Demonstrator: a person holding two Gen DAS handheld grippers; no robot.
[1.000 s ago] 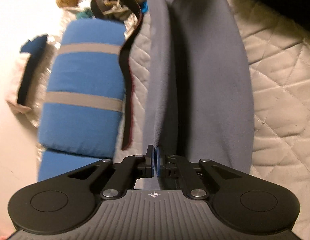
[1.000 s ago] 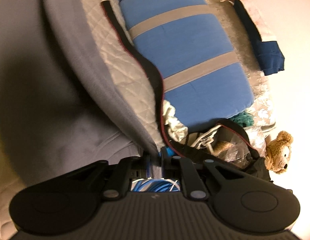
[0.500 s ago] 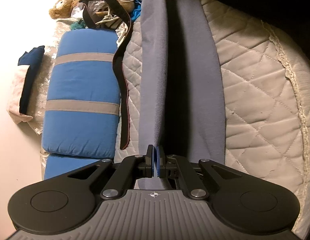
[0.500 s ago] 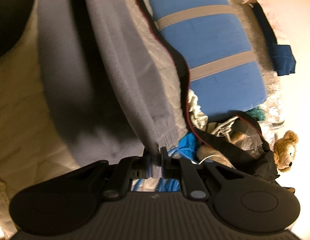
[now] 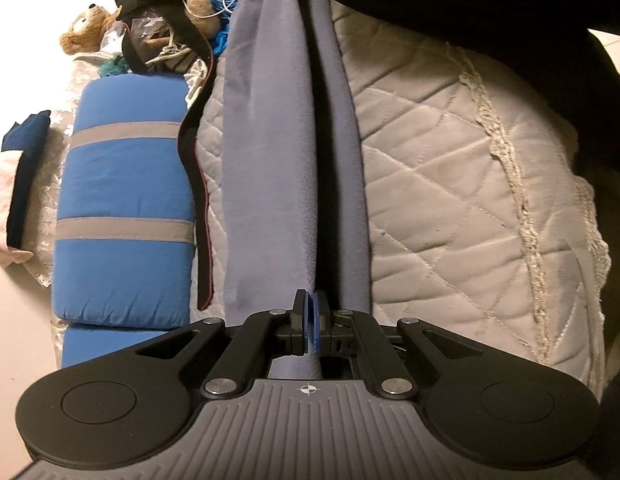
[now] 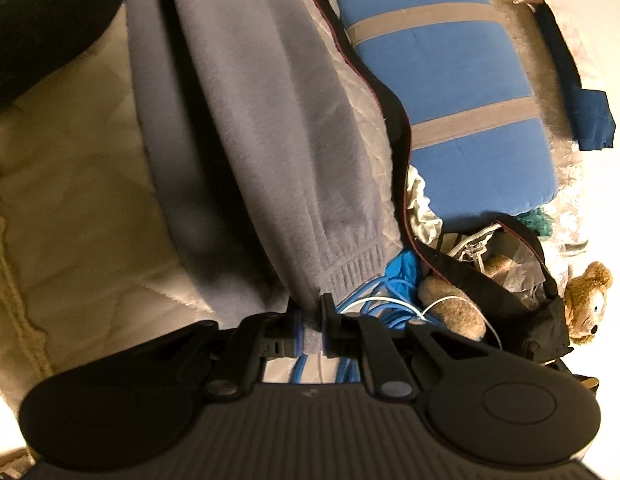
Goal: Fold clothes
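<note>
A grey fleece garment hangs stretched between my two grippers above a quilted white bedspread. My left gripper is shut on one end of it, the cloth running away in two long folds. In the right wrist view my right gripper is shut on the garment's ribbed cuff end, and the garment stretches up and away over the bedspread.
A blue pillow with grey stripes lies beside the garment, also in the right wrist view. A black strap, blue cables, a black bag and a teddy bear are cluttered near the right gripper.
Both grippers have lifted and pulled apart. The garment is narrower and tauter, hanging higher off the bedspread. More of the quilt edge and the ribbed cuff now show.
</note>
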